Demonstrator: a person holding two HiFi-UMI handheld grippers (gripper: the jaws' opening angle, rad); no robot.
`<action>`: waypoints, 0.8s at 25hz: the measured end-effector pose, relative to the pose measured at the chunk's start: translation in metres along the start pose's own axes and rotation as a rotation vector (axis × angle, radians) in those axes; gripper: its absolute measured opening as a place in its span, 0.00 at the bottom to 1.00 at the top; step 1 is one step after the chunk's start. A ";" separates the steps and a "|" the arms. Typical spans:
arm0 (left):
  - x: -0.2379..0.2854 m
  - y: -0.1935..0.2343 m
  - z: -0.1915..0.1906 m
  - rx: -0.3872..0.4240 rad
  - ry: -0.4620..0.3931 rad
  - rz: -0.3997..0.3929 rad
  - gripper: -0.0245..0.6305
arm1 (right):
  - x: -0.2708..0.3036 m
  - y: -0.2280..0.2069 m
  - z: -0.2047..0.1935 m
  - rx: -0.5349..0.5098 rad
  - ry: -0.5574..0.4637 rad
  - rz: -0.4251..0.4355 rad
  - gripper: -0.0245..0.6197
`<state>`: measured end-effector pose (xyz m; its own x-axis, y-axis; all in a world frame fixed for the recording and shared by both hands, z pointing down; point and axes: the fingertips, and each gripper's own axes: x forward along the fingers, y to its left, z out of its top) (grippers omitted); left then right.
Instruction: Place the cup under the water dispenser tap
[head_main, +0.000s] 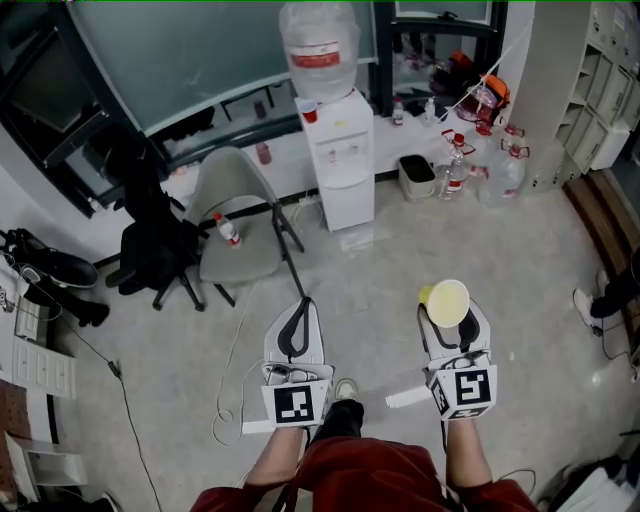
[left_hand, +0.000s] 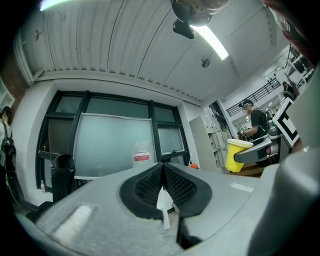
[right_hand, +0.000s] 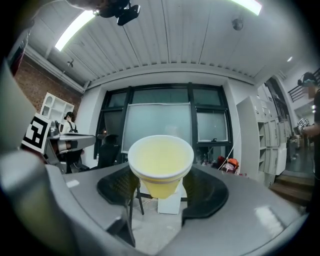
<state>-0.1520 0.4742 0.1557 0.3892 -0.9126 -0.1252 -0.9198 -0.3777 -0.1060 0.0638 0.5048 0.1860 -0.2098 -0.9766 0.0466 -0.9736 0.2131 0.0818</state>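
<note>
A yellow paper cup (head_main: 447, 300) (right_hand: 161, 162) sits upright between the pads of my right gripper (head_main: 449, 312) (right_hand: 161, 186), which is shut on its lower body; the cup looks empty. The white water dispenser (head_main: 342, 160), with a large bottle (head_main: 320, 45) on top, stands across the floor ahead, well beyond both grippers. In the right gripper view its base (right_hand: 170, 204) shows behind the cup. My left gripper (head_main: 293, 328) (left_hand: 163, 183) is shut with its pads touching and nothing in them. The cup (left_hand: 235, 154) also shows at the right of the left gripper view.
A grey folding chair (head_main: 235, 215) and a black office chair (head_main: 150, 245) stand left of the dispenser. A red cup (head_main: 308, 110) sits on the dispenser's top. A small bin (head_main: 415, 175) and several water bottles (head_main: 480, 170) lie to its right. A white cable (head_main: 235, 400) trails on the floor.
</note>
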 end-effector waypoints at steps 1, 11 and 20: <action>0.012 0.008 -0.003 -0.004 0.003 0.000 0.05 | 0.014 -0.001 0.000 0.002 0.000 -0.001 0.45; 0.121 0.085 -0.024 -0.013 0.006 -0.015 0.05 | 0.156 0.003 0.010 0.012 0.009 0.013 0.46; 0.172 0.134 -0.040 -0.014 0.013 -0.015 0.05 | 0.221 0.006 0.008 0.006 0.020 0.004 0.46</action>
<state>-0.2098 0.2604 0.1597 0.4021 -0.9089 -0.1107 -0.9146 -0.3932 -0.0941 0.0108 0.2902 0.1891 -0.2117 -0.9751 0.0664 -0.9733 0.2165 0.0760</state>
